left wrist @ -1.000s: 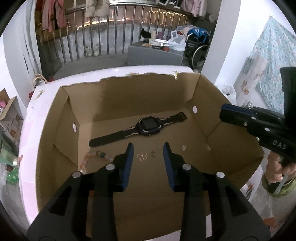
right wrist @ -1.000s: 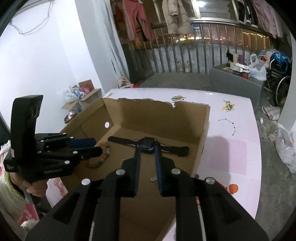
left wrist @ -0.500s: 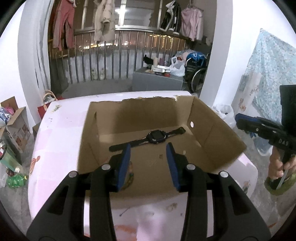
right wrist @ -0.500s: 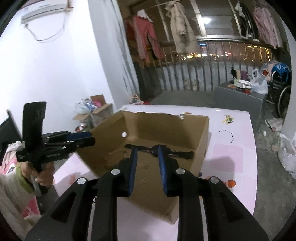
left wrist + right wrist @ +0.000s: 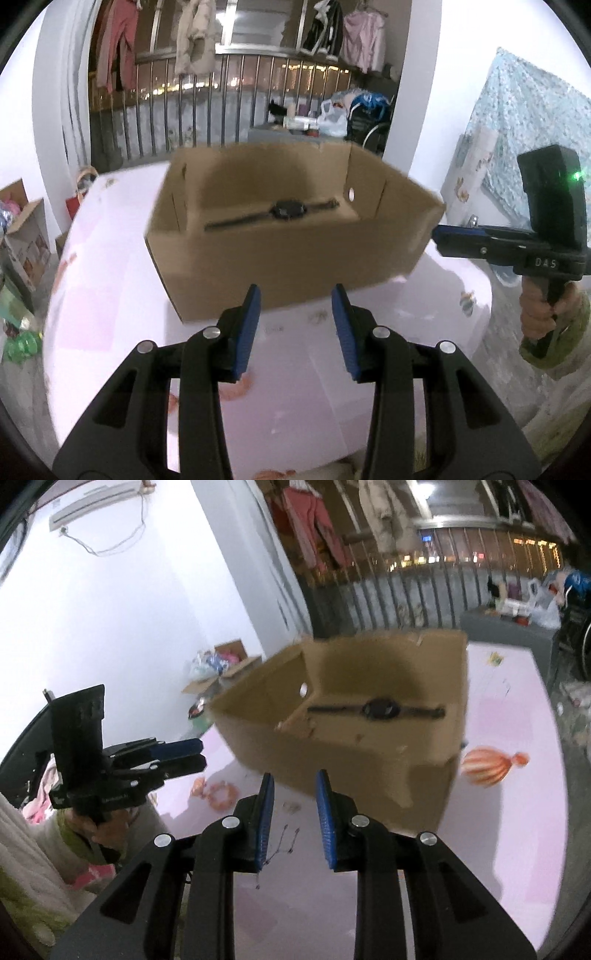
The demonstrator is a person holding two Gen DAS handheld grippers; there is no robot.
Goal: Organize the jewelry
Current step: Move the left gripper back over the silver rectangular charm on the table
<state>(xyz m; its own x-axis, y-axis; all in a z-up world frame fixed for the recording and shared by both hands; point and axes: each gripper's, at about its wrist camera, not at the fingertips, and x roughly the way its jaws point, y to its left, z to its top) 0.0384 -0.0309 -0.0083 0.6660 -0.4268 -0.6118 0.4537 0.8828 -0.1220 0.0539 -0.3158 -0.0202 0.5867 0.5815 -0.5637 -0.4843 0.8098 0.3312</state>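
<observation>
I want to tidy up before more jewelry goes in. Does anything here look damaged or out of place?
Yes. The cardboard box has a ragged, torn top rim and a piece missing at its near corner. A thin dark necklace lies on the pink table outside it, near the right gripper.

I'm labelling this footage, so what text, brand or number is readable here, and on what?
"DAS": white letters on the side of the right gripper, seen from the left wrist view.
White print on the side of the left gripper, seen from the right wrist view: too blurred to read.
Nothing readable on the cardboard box or the watch.
</observation>
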